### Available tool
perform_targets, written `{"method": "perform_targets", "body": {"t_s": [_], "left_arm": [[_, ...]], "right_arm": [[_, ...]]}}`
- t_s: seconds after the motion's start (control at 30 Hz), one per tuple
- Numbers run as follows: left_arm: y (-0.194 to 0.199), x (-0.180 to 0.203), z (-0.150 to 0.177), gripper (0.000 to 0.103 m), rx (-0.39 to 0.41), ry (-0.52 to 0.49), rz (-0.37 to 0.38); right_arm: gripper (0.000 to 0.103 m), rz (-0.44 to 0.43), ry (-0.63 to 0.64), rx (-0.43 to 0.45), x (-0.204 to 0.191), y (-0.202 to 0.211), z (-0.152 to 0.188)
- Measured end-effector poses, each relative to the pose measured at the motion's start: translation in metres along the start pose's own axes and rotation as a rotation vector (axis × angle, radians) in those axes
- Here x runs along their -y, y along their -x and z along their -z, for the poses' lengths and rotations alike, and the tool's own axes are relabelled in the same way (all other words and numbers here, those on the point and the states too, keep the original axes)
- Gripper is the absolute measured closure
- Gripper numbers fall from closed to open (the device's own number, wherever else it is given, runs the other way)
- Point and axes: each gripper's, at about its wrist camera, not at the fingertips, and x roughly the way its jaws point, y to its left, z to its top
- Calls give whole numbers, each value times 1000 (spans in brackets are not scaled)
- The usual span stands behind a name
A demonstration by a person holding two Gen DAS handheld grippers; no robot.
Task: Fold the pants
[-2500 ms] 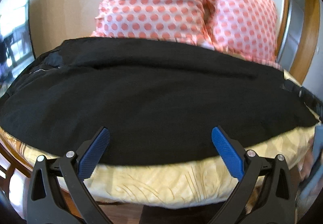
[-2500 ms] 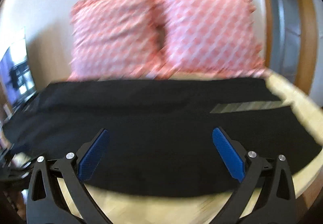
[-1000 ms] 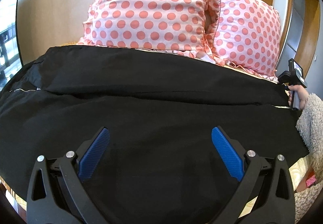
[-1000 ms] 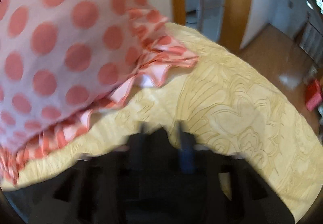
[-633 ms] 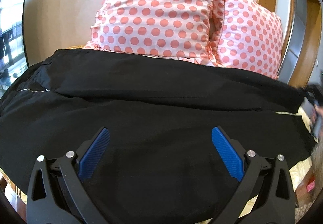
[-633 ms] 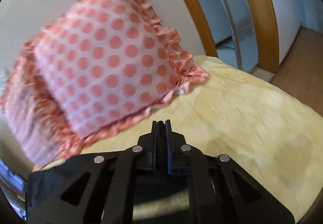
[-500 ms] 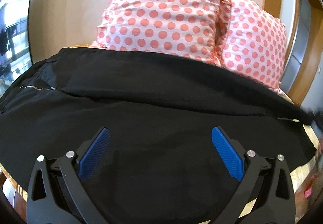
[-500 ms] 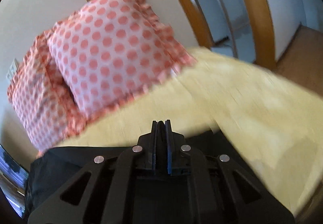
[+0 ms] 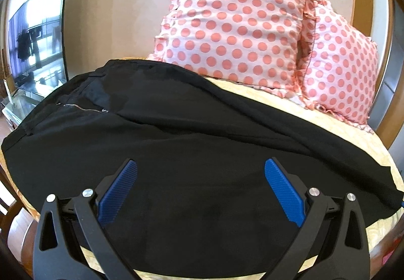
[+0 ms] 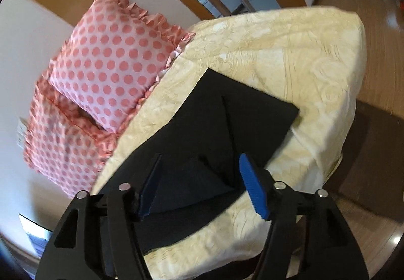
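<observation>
The black pants point(image 9: 176, 154) lie across the yellow bed, waistband and zipper point(image 9: 83, 108) at the left, legs running to the right. My left gripper point(image 9: 200, 191) is open and empty, low over the near leg. In the right wrist view the leg ends point(image 10: 227, 123) lie flat on the bedspread, one leg over the other. My right gripper point(image 10: 202, 184) is open just above the leg ends and holds nothing.
Two pink polka-dot pillows point(image 9: 234, 25) lean on the wall behind the pants, also in the right wrist view point(image 10: 113, 60). The yellow bedspread point(image 10: 290, 53) ends at a corner on the right, with wood floor point(image 10: 378, 65) beyond. A TV screen point(image 9: 38, 40) stands at the left.
My right gripper was shut on the leg end and has opened, leaving the upper leg laid over the lower one. My left gripper stays open and has shifted slightly.
</observation>
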Motion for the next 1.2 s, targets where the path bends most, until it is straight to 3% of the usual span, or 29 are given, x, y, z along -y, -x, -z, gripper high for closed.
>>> {"method": "perform_targets", "body": {"t_s": [0.17, 0.23, 0.37, 0.5, 0.67, 0.77, 0.83, 0.9, 1.0, 1.1, 1.17, 1.2], "left_arm": [[-7, -8, 1, 2, -61, 46, 31], [-6, -8, 3, 2, -69, 44, 41], [-4, -7, 5, 2, -56, 15, 32], [-7, -3, 5, 2, -64, 14, 65], [-12, 8, 8, 2, -77, 4, 112], [-12, 12, 8, 2, -78, -3, 127], [-9, 10, 8, 2, -69, -2, 125], [-7, 7, 7, 2, -60, 5, 124], [-6, 1, 5, 2, -53, 27, 116], [-10, -3, 4, 2, -69, 47, 115], [-14, -5, 2, 2, -83, 50, 120], [-16, -6, 0, 2, -87, 47, 119]], "right_arm": [[52, -117, -2, -108, -13, -10, 14], [52, -96, 1, -157, -19, -14, 19], [52, -78, 63, -137, -25, 2, 25], [52, -97, 47, -267, -18, 2, 40], [52, -24, -38, -222, 9, 14, 39], [52, -54, -59, -219, 15, 5, 37], [62, -72, -43, -151, 12, 12, 31], [63, -69, -31, -128, 12, 14, 31], [66, -66, -48, -165, 17, 5, 33], [70, -74, -56, -143, 18, 3, 33], [91, -68, -57, -135, 18, -1, 31], [97, -80, -55, -133, 18, -4, 30]]}}
